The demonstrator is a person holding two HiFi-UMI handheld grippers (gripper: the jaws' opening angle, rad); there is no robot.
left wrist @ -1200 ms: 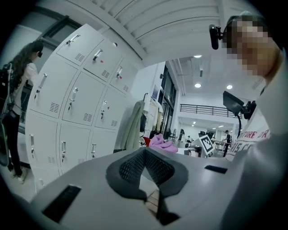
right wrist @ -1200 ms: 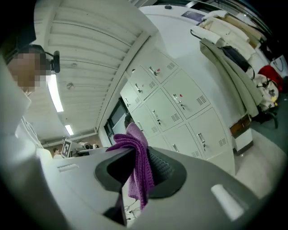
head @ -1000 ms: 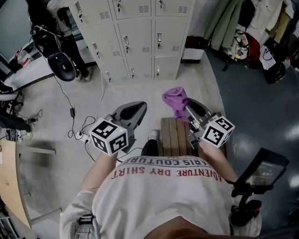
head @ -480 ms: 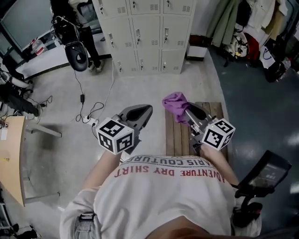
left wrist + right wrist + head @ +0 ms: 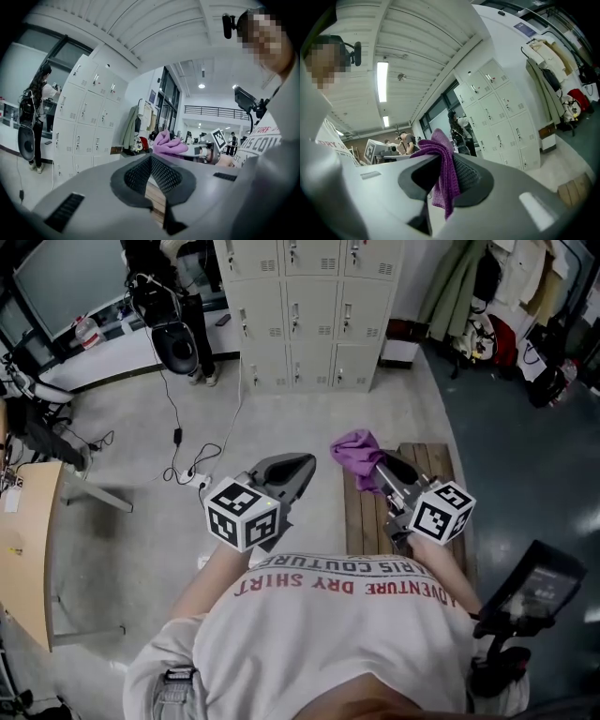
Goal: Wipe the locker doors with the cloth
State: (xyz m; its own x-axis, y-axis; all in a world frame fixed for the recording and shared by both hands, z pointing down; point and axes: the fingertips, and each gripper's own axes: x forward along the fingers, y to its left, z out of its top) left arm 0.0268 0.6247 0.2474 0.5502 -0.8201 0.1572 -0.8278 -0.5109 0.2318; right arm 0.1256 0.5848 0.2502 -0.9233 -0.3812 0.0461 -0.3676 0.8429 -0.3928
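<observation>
Across the top centre of the head view stands a bank of pale grey metal lockers, well apart from both grippers, with grey concrete floor between. A slatted wooden bench lies lower right, and black cables trail at left. The right gripper pinches the crumpled purple cloth over the bench. The left gripper has its jaws pressed together, empty.
</observation>
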